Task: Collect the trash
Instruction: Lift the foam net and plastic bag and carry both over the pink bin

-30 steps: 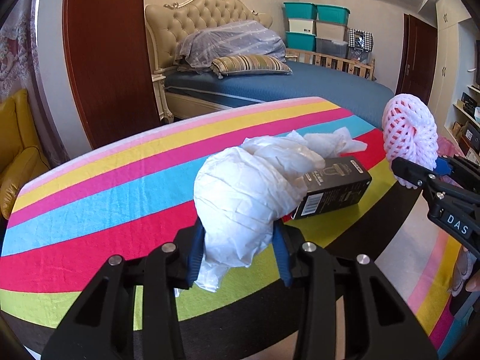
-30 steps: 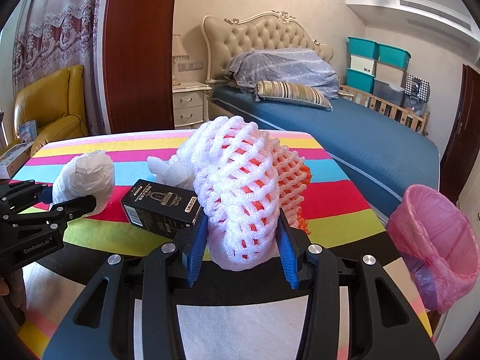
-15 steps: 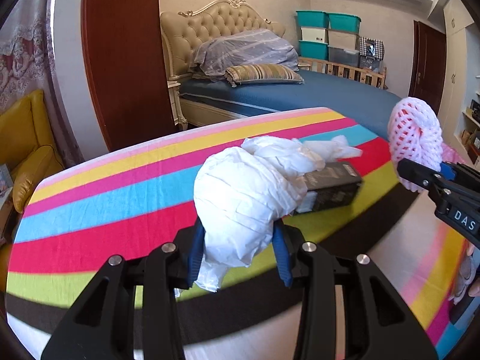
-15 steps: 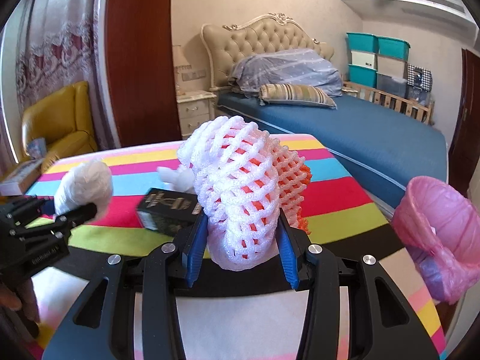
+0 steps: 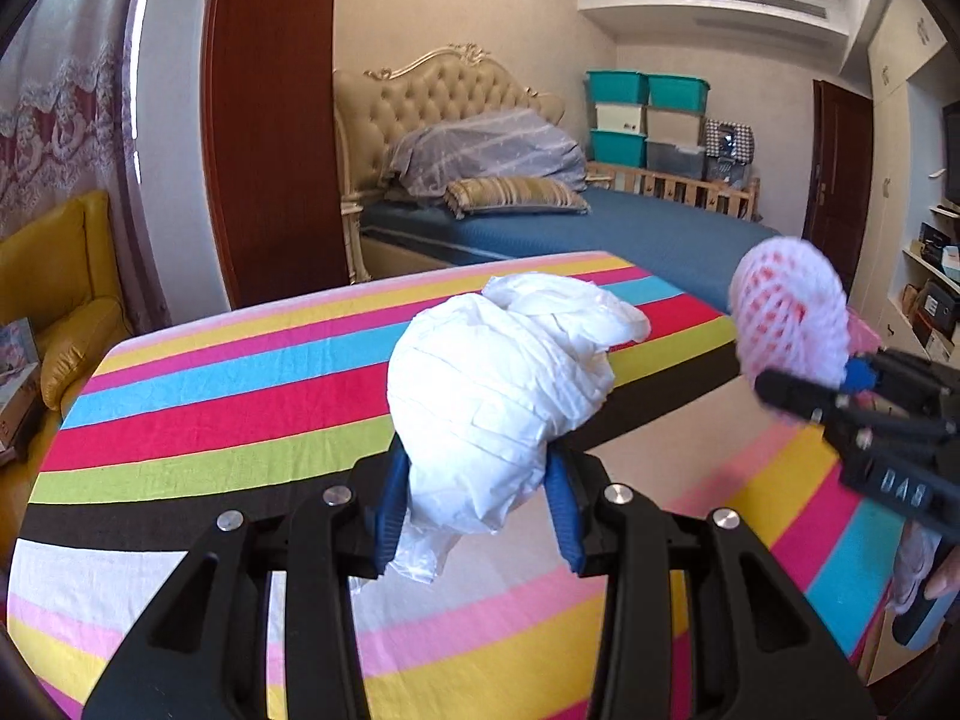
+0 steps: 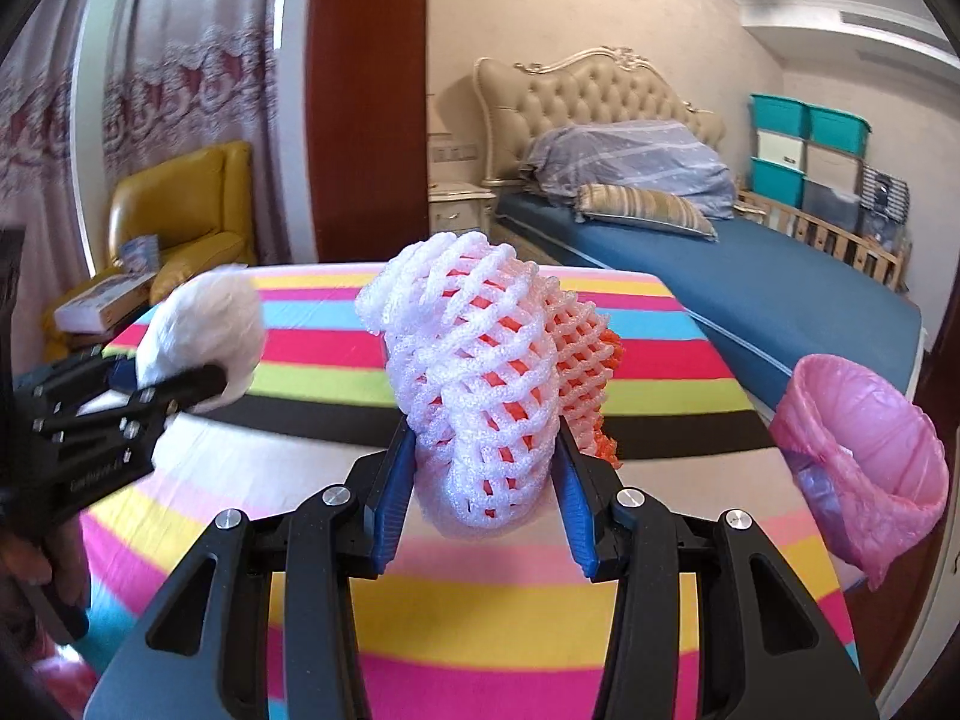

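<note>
**2 claws, each gripping a piece of trash above a striped bench**

Left wrist view: the left claw [image 5: 480, 495] is clamped on a crumpled white plastic bag [image 5: 492, 396], its blue pads pressing the wad from both sides, a loose tail of film hanging below. Beneath lies the bench [image 5: 210, 396], covered in a cloth of bright pink, yellow, blue, red, green and black stripes. At the right edge, the right claw [image 5: 798, 387] enters the frame, holding a white foam fruit net [image 5: 789, 324] beside the bag, the 2 items apart. Behind the bench stands a bed [image 5: 630, 234] with a tufted headboard.

Right wrist view: the right claw [image 6: 483, 498] is closed around the foam fruit net [image 6: 480, 384], which is white mesh over an orange layer and stands upright between the blue pads. At left, the left claw [image 6: 180, 384] carries the white bag [image 6: 204, 330], blurred. At right, a bin lined with a pink bag [image 6: 864, 462] sits open beside the bench [image 6: 324, 354], well clear of both claws. A yellow armchair [image 6: 180, 210] stands beyond the bench.
</note>
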### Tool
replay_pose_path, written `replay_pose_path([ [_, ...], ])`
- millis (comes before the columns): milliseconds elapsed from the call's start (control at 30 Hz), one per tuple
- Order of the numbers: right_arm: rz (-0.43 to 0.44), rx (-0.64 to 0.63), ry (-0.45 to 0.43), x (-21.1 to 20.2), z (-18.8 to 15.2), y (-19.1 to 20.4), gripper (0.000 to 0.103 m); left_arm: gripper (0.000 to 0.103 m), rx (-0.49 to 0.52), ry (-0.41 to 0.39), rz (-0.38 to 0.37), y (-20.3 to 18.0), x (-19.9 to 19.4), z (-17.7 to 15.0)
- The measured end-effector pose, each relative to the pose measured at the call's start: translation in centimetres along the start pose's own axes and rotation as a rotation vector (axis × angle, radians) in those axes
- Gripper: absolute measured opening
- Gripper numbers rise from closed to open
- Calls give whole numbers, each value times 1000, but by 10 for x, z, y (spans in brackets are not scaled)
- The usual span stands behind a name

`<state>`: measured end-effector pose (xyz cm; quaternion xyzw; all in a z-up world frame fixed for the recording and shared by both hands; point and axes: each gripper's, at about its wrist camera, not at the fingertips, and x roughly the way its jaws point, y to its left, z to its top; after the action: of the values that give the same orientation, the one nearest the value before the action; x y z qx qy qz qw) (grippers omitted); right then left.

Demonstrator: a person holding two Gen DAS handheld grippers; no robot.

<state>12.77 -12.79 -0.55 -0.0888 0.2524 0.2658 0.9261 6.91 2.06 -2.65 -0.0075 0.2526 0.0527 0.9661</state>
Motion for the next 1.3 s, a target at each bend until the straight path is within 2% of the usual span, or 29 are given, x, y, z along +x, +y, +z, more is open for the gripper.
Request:
replay_pose_path([
  [167, 3, -51, -26, -23, -10, 6, 43, 40, 21, -15, -13, -17, -10, -6],
  [567, -5, -10, -49, -45, -16, -11, 43, 40, 56, -7, -37, -38, -13, -12],
  [933, -40, 31, -88, -61, -18, -47, 43, 41, 107, -1, -71, -57, -8, -8],
  [1300, -127, 71, -112, -75, -22, -93, 43, 41, 163, 19, -173, -100, 7, 6],
])
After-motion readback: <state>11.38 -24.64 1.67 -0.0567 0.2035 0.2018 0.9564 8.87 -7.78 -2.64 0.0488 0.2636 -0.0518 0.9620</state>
